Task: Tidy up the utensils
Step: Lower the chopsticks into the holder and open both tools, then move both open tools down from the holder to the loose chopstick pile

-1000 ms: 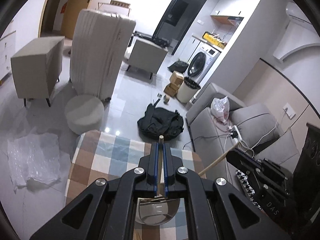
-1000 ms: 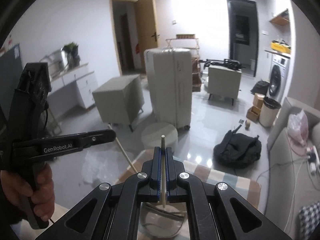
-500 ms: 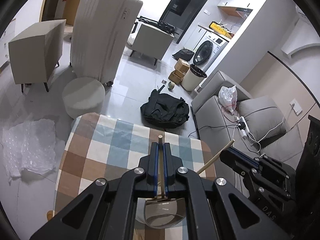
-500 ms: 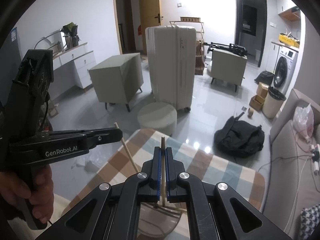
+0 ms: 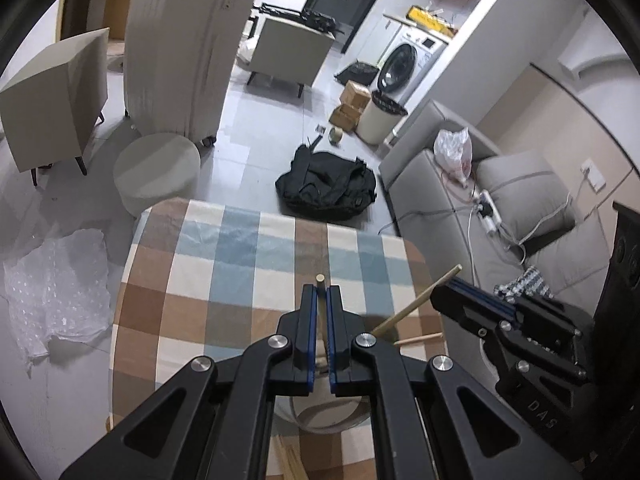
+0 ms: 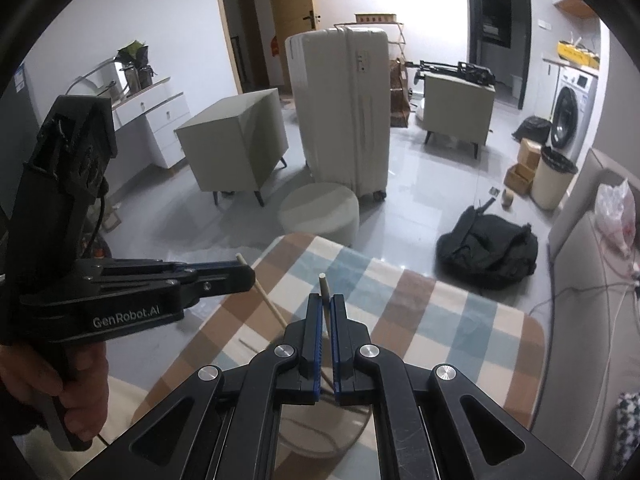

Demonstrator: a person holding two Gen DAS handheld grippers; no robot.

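Note:
My left gripper (image 5: 320, 290) is shut on a wooden chopstick (image 5: 320, 279) that stands up between its blue pads. Below it a clear glass cup (image 5: 320, 420) stands on the checked tablecloth (image 5: 248, 264). In the same view my right gripper (image 5: 442, 292) comes in from the right, shut on a second chopstick (image 5: 416, 305). The right wrist view shows the right gripper (image 6: 326, 299) clamped on its chopstick (image 6: 323, 282) over the cup (image 6: 320, 424). The left gripper (image 6: 246, 276) holds its chopstick (image 6: 269, 302) at the left, gripped by a hand (image 6: 52, 384).
A loose chopstick (image 5: 418, 338) lies on the cloth beside the cup, with more at the near edge (image 5: 288, 460). Beyond the table stand a round stool (image 5: 156, 168), a white suitcase (image 5: 184, 48), a black bag (image 5: 326, 184) and a grey sofa (image 5: 460, 208).
Both grippers have sunk toward the table and tipped further downward, each still holding its chopstick. The tablecloth now fills more of both views.

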